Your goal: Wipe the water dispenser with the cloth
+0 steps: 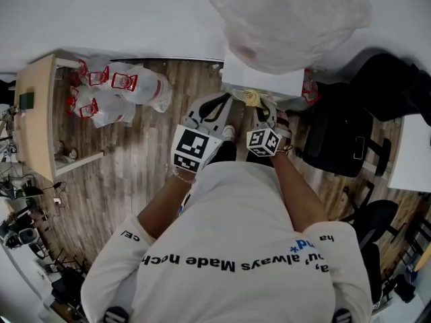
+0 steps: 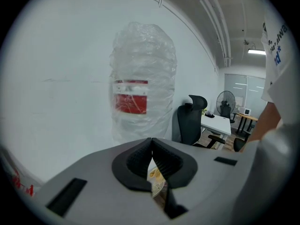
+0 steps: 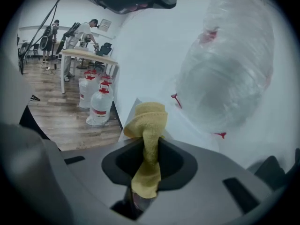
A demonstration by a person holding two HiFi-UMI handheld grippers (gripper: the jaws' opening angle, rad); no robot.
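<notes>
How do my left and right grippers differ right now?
The right gripper is shut on the yellow cloth; the left gripper is shut with no cloth. The wrapped bottle looms large and tilted in the right gripper's view, smaller and upright in the left gripper's. Both face that bottle.

Plastic-wrapped water jugs (image 1: 118,89) (red labels showing) stood on the wood floor (image 1: 135,173) beside a pale desk (image 1: 37,116). A black office chair (image 1: 340,140) sat well apart, rightward.
</notes>
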